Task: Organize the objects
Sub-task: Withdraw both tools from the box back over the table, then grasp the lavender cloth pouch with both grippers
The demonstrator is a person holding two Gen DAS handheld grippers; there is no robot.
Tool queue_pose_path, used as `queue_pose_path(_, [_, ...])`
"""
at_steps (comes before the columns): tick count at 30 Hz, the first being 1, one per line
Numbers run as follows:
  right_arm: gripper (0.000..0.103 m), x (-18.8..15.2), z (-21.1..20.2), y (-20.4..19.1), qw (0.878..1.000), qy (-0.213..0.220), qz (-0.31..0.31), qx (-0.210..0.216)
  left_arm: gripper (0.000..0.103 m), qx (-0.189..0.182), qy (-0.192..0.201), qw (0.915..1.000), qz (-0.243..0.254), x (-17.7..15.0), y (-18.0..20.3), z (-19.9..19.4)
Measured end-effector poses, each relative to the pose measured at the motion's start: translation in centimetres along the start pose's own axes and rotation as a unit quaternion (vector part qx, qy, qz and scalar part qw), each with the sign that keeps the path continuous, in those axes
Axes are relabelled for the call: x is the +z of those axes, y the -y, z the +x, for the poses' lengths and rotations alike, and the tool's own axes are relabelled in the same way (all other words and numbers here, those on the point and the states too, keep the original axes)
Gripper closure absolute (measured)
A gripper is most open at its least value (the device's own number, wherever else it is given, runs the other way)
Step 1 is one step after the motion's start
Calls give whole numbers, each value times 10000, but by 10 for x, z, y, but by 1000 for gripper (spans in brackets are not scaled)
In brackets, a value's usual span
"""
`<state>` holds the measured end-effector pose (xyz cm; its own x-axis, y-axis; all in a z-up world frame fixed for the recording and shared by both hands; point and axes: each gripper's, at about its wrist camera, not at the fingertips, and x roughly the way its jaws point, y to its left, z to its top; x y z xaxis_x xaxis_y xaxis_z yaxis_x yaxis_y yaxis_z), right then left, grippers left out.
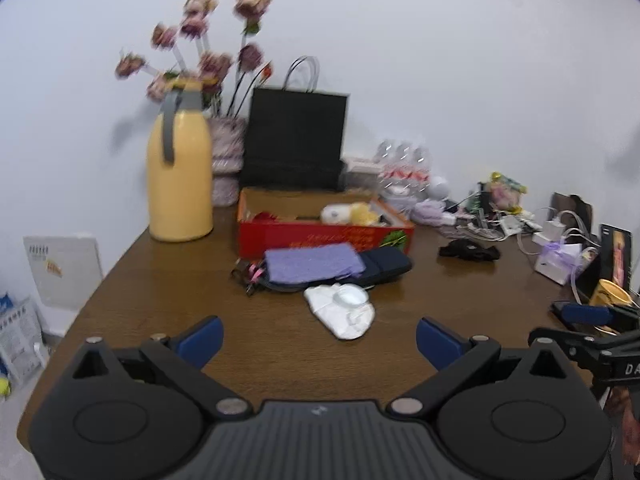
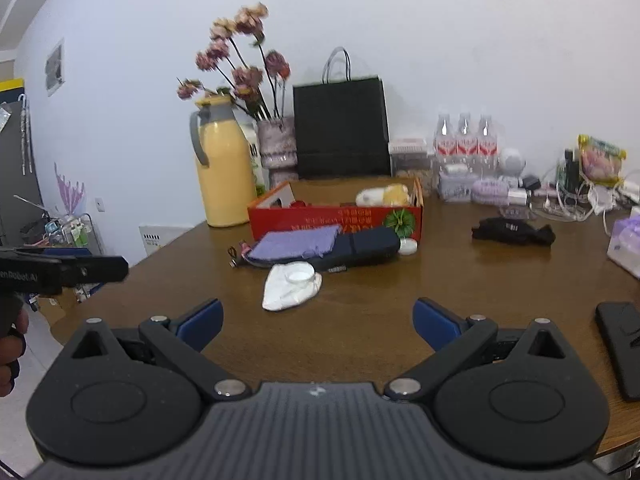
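Surface: brown wooden table (image 2: 380, 292) against a plain white wall, cluttered toward the back and the 3 o'clock side.
Left gripper (image 1: 319, 338): blue-padded fingers spread wide, nothing between them, hovering over the near table edge.
Right gripper (image 2: 318, 322): blue-padded fingers likewise wide apart and empty, above the near edge.
Phone: flat black phone (image 2: 620, 344) at 3 o'clock of the right gripper, lying on the table.
Nearest item: crumpled white cloth pouch (image 2: 288, 290) at 12 o'clock, apart from both grippers, with a small round clear-and-white lid (image 2: 299, 274) resting on it.
Behind it: long dark navy zip case (image 2: 360, 250) lying flat, a lilac knitted cloth (image 2: 296, 242) draped over its 9 o'clock end.
Box: open red cardboard box (image 2: 336, 220) just behind the case, holding a white-and-yellow plush toy (image 2: 384, 195).
Dark bundle: crumpled black fabric (image 2: 514, 231) at 2 o'clock, well apart from the box.
Far left: tall yellow thermos jug with grey handle (image 2: 224, 168) at 11 o'clock.
Far centre: vase of pink artificial flowers (image 2: 276, 144) beside an upright black paper bag (image 2: 342, 128).
Far right: three clear water bottles (image 2: 464, 140), then tangled white cables and chargers (image 2: 576, 200).
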<state>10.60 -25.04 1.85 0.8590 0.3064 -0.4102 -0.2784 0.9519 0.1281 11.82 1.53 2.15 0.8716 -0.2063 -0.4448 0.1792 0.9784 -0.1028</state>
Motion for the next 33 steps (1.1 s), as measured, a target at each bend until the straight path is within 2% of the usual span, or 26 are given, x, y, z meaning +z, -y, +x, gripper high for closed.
queue_pose_path(5, [0, 4, 40, 3, 9998, -166, -5, -149, 1, 154, -421, 9988, -190, -3, -13, 52])
queue_pose_path(8, [0, 10, 73, 4, 9994, -279, -25, -189, 6, 305, -518, 9979, -221, 2, -22, 86])
queue_pose_path(10, [1, 17, 97, 3, 9995, -312, -92, -62, 11, 380, -571, 9972, -293, 10, -27, 109])
queue_pose_path(13, [8, 33, 136, 0, 9992, -303, -231, 137, 16, 238, -519, 9980, -270, 29, -38, 150])
queue_pose_path(15, [18, 43, 165, -1, 9989, -324, -308, 154, 20, 158, -458, 9986, -202, 40, -42, 175])
queue_pose_path(16, [21, 49, 183, -1, 9986, -361, -358, 143, 28, 204, -497, 9984, -144, 48, -43, 192])
queue_pose_path(17, [28, 54, 198, -2, 9984, -401, -388, 107, 30, 240, -535, 9982, -113, 53, -42, 204])
queue_pose_path(21, [44, 66, 262, -4, 9969, -618, -485, 103, 33, 29, -590, 9982, 92, 66, -43, 255])
queue_pose_path(23, [53, 67, 290, -3, 9960, -724, -519, 5, 43, 266, -800, 9964, 4, 65, -48, 279])
queue_pose_path(26, [66, 64, 310, 1, 9968, -643, -441, -185, 56, 187, -938, 9950, -287, 61, -58, 297])
queue_pose_path(27, [72, 63, 312, 2, 9971, -618, -394, -186, 69, 173, -910, 9951, -336, 59, -60, 298])
queue_pose_path(28, [77, 62, 313, 2, 9974, -624, -341, -114, 97, 162, -895, 9953, -346, 57, -62, 299])
queue_pose_path(29, [80, 62, 313, 1, 9973, -643, -351, -87, 97, 195, -972, 9945, -328, 56, -62, 299])
queue_pose_path(31, [99, 60, 309, -4, 9966, -605, -520, -191, 98, 435, -824, 9953, -253, 54, -59, 291])
queue_pose_path(33, [100, 61, 304, -3, 9973, -569, -448, -97, 98, 504, -621, 9966, -196, 57, -56, 281])
